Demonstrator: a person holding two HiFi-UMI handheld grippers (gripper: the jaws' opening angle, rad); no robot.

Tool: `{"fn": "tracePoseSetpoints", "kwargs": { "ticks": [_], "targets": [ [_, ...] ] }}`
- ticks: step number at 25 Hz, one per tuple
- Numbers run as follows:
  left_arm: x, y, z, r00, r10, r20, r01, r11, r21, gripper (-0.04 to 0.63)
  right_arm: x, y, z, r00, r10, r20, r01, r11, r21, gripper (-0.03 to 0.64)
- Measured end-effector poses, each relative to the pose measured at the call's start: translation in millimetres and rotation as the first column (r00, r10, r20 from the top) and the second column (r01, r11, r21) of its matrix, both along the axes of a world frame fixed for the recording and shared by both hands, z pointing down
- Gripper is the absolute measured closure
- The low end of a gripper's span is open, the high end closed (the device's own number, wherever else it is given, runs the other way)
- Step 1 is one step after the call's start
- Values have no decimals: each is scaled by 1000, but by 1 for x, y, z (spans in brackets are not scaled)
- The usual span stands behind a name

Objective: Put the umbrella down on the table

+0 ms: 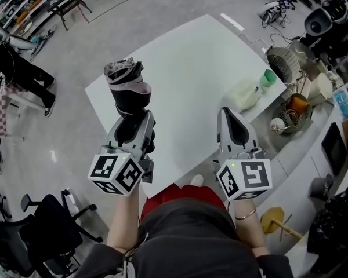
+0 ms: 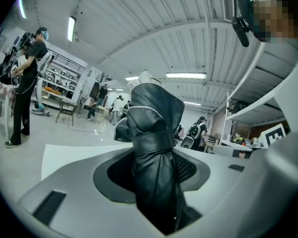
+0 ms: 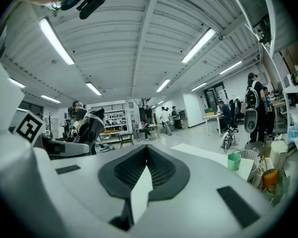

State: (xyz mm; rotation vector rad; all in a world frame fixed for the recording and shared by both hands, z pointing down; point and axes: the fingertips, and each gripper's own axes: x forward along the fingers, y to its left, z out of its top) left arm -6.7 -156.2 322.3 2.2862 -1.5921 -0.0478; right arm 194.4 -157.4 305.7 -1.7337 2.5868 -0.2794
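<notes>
A folded black umbrella (image 1: 127, 86) with a grey-white top stands upright between the jaws of my left gripper (image 1: 130, 112), over the near left part of the white table (image 1: 191, 68). In the left gripper view the umbrella (image 2: 151, 128) fills the gap of the left gripper (image 2: 154, 152), whose pads press on its strapped bundle. My right gripper (image 1: 232, 117) hovers over the table's near right edge with nothing in it. Its tips meet in the right gripper view, where the right gripper (image 3: 146, 150) is shut and the umbrella (image 3: 89, 128) shows at the left.
A green cup (image 1: 268, 78) and a white jug (image 1: 243, 94) stand at the table's right edge. Beside them is a cluttered counter with a wire basket (image 1: 281, 62). An office chair (image 1: 52, 219) is at the lower left, and a person (image 1: 17, 68) stands at the far left.
</notes>
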Motion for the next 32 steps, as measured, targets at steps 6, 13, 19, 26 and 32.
{"fn": "tracePoseSetpoints", "kwargs": {
  "ticks": [6, 13, 19, 26, 32],
  "targets": [
    [0, -1, 4, 999, -30, 17, 31, 999, -27, 399, -10, -13, 3, 998, -57, -4, 57, 998, -15, 598],
    [-4, -2, 20, 995, -100, 7, 100, 991, -86, 399, -12, -22, 17, 994, -112, -2, 111, 993, -40, 598],
    [-12, -4, 47, 992, -118, 48, 124, 980, -156, 400, -23, -35, 40, 990, -138, 12, 138, 986, -95, 598],
    [-31, -25, 81, 993, -113, 39, 119, 966, -228, 399, -51, -59, 64, 986, -169, 5, 168, 974, -154, 598],
    [-44, -46, 111, 994, -101, 29, 105, 948, -302, 399, -77, -83, 83, 983, -182, -18, 175, 964, -201, 598]
  ]
}}
